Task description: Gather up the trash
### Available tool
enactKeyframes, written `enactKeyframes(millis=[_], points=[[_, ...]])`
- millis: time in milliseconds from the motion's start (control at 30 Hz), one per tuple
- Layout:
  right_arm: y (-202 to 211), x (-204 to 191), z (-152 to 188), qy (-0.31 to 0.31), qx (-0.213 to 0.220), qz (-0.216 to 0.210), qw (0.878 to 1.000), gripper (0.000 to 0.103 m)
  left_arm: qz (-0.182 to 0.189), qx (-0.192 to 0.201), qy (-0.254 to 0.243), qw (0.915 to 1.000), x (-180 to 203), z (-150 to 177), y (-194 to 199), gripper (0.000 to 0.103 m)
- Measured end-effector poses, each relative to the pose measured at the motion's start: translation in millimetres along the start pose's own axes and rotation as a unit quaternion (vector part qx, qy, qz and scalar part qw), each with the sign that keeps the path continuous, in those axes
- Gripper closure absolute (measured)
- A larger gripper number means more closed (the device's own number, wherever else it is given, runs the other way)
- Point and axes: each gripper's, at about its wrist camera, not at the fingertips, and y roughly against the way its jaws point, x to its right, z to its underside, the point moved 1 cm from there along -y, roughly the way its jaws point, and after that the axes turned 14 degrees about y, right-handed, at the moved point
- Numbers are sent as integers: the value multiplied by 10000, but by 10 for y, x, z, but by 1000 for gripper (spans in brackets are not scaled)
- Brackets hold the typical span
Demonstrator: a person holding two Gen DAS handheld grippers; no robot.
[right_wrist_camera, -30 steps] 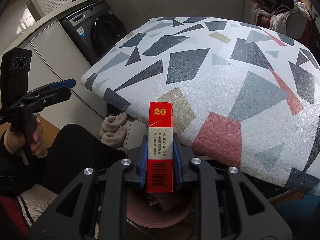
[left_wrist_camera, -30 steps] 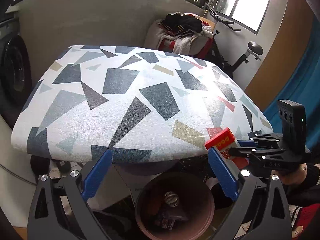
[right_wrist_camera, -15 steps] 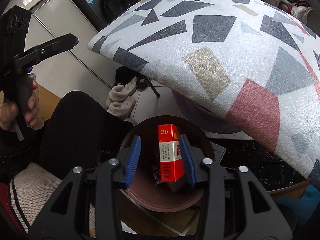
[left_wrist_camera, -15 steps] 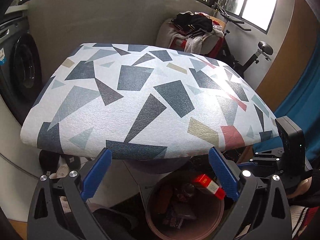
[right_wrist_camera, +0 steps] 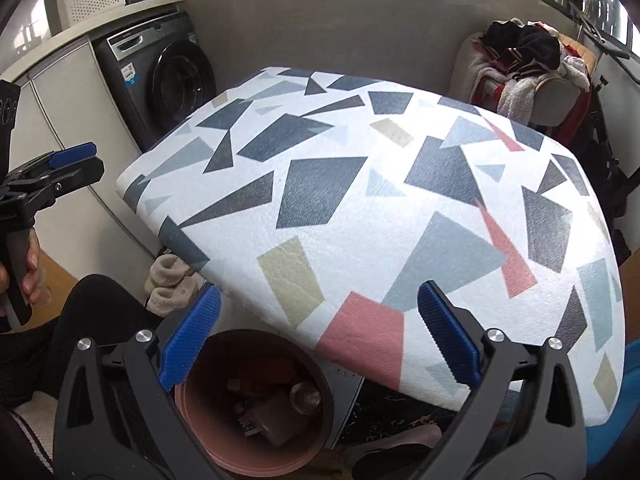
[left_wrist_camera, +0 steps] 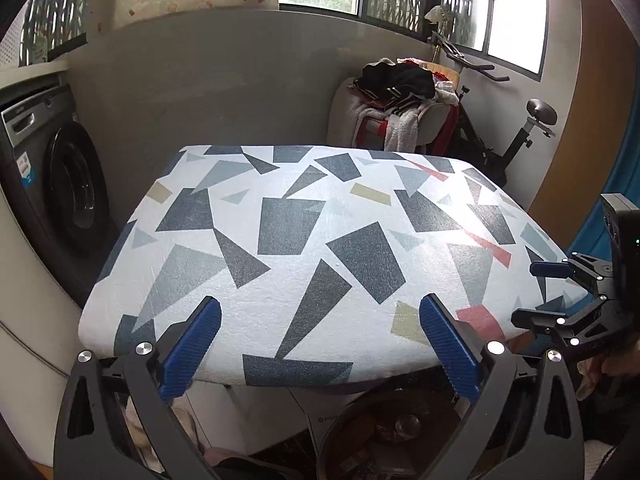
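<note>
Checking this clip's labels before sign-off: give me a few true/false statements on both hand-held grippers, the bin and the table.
1. The right hand-held gripper is open and holds nothing. True.
2. The left hand-held gripper clamps a red box. False: it is open, holding nothing.
3. The brown bin stands on the patterned table. False: it stands on the floor beside the table's edge.
4. The bin holds trash. True.
</note>
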Motion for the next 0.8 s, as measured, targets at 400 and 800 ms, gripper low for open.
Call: enactKeyframes(millis=[400, 800], points=[[817, 450, -592, -56, 1064, 846, 9907, 6, 289, 832, 34, 9961, 365, -680, 319, 6], [1041, 474, -689, -121, 1343, 1061, 9852, 6, 75, 1031, -132, 9946, 527, -855, 445, 6]])
